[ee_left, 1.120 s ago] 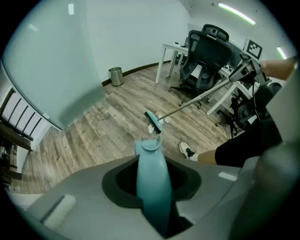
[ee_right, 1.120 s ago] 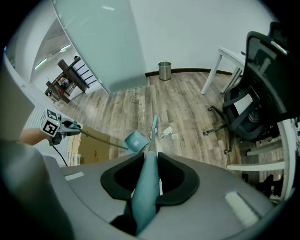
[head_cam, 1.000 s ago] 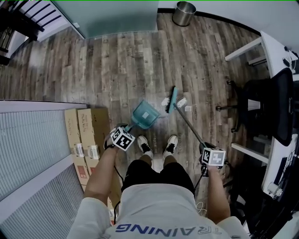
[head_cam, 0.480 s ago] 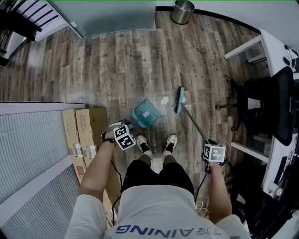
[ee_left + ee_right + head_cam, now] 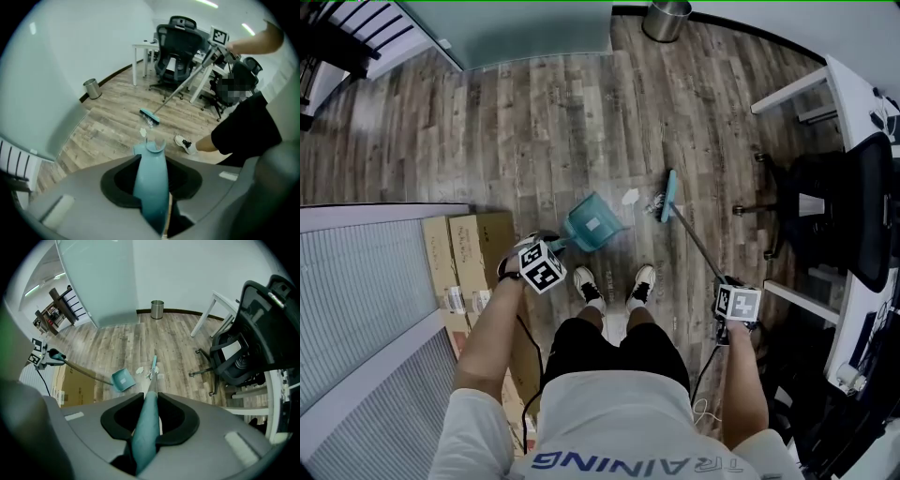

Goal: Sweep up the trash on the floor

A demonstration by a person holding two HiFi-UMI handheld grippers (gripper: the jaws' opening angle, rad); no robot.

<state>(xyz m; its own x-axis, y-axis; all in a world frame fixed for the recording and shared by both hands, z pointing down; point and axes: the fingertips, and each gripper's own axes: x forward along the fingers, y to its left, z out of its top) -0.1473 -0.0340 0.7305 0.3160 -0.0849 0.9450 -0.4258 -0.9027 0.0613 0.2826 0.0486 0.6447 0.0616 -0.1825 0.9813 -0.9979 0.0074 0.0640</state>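
Even, cool indoor light fills all three views. In the left gripper view a ceiling light strip (image 5: 248, 29) glows high above the broom head (image 5: 150, 116), and the wood floor (image 5: 117, 122) around it carries only faint, soft shadows. The dustpan handle (image 5: 151, 187) nearest the lens is smeared out of focus, as is the broom handle (image 5: 145, 427) in the right gripper view. Both gripper views bend strongly and go black at the corners. In the head view a pale sheen lies on the boards beyond the dustpan (image 5: 591, 225). Right of the broom head, the office chair (image 5: 848, 216) sits in deep shade.
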